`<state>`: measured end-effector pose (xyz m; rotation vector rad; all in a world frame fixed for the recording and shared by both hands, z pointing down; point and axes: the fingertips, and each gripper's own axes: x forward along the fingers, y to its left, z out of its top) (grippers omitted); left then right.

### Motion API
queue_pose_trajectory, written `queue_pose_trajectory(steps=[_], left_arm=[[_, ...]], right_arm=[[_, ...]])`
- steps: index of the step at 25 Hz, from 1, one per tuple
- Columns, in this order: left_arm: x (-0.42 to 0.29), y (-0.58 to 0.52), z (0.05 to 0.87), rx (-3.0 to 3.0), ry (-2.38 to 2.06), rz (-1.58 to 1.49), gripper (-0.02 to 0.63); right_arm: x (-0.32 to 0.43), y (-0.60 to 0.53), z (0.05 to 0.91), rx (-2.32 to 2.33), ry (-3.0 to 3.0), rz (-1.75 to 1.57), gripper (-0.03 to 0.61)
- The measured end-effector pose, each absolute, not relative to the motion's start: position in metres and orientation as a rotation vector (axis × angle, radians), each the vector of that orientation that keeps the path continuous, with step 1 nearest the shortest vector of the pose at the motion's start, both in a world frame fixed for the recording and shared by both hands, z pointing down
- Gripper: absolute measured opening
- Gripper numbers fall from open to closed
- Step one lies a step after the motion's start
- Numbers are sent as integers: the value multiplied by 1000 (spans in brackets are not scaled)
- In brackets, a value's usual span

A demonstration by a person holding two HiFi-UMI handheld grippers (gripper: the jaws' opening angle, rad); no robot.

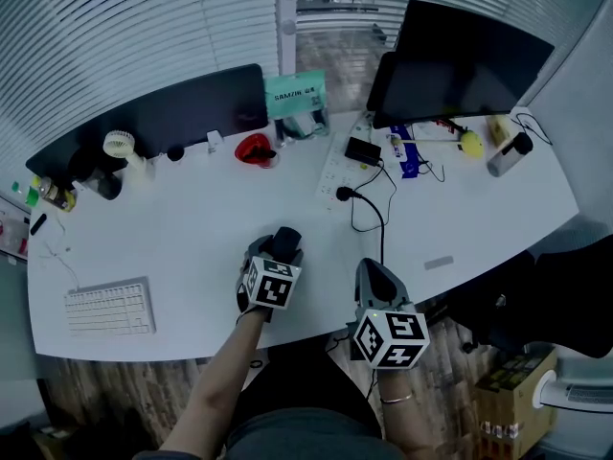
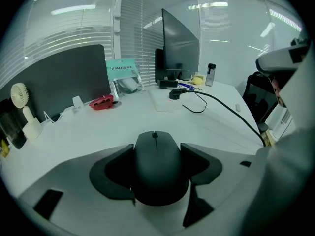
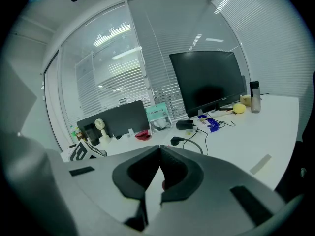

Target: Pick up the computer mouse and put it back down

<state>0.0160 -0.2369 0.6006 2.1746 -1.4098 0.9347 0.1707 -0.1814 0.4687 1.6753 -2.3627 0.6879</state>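
A black computer mouse (image 2: 157, 168) sits between the two jaws of my left gripper (image 2: 157, 150), which is shut on its sides. In the head view the mouse (image 1: 285, 241) and left gripper (image 1: 280, 250) are over the front middle of the white desk (image 1: 192, 228). Whether the mouse rests on the desk or hangs just above it I cannot tell. My right gripper (image 3: 160, 150) is shut with nothing in it. It is held at the desk's front edge, right of the mouse, in the head view (image 1: 371, 268).
A white keyboard (image 1: 108, 308) lies at the front left. A black cable (image 1: 369, 207) runs across the desk just behind my right gripper. Further back stand a monitor (image 1: 460, 65), a red object (image 1: 255, 149), a small fan (image 1: 119, 145) and a bottle (image 1: 508, 154).
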Motion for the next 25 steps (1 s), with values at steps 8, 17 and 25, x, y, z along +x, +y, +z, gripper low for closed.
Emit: queue_pose_trajectory(steps=[8,17,25], left_arm=[[20,-239,609,2163,-1398,963,307],[20,-241,613,2164,-1379,958,308],[20,-242,613,2174,-1369,945,308]], right_arm=[[177,-187,472,1672,-2359,700,3],[177,-190,474,1667,-2356,708,3],[175,-192,475,1657,-2360,712,3]])
